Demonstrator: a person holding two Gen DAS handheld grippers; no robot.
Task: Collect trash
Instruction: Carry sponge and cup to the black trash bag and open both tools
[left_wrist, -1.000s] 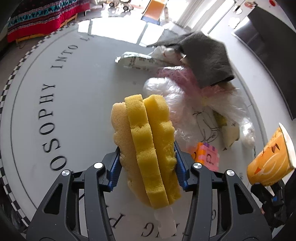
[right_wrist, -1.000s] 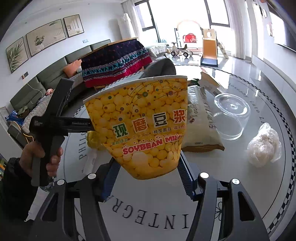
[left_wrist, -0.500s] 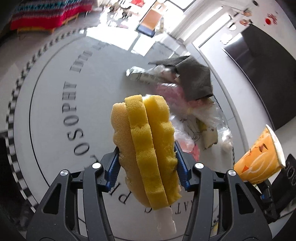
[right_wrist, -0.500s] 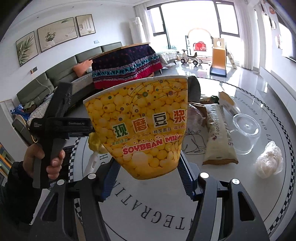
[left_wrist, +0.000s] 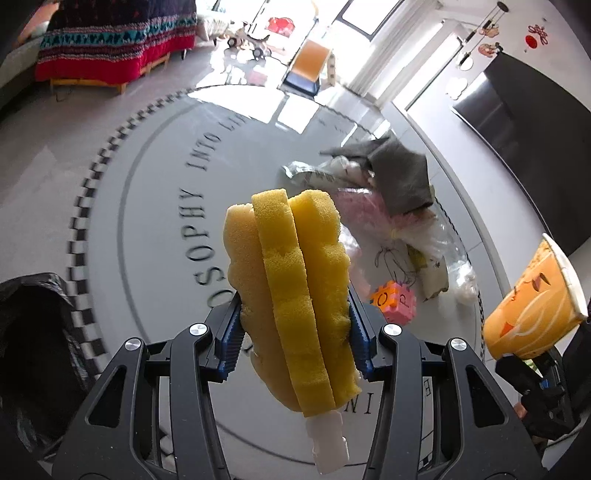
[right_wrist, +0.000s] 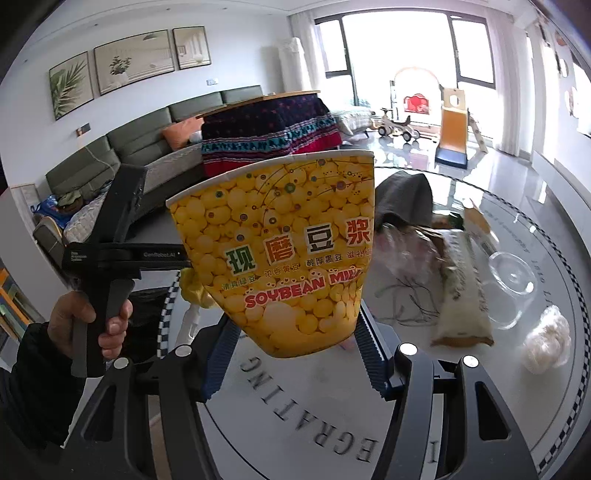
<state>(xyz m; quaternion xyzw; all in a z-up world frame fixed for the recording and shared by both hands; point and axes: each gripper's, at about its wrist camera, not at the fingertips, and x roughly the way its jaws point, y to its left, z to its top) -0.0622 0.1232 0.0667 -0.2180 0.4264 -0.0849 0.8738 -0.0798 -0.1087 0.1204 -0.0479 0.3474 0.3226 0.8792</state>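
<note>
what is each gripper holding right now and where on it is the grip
The left gripper is closing on a yellow sponge, squeezed across its lower half. The right gripper clamps a paper cup near its base.

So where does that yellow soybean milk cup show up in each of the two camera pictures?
Left wrist view: the soybean milk cup sits at the far right edge, tilted, seen from its orange side.
Right wrist view: the cup fills the centre, held between the right tongs.
Shared landmark: the grey cloth on the trash pile.

Right tongs (right_wrist: 295, 354) clamp soybean-milk cup (right_wrist: 284, 251) (contents possibly empty).
</note>
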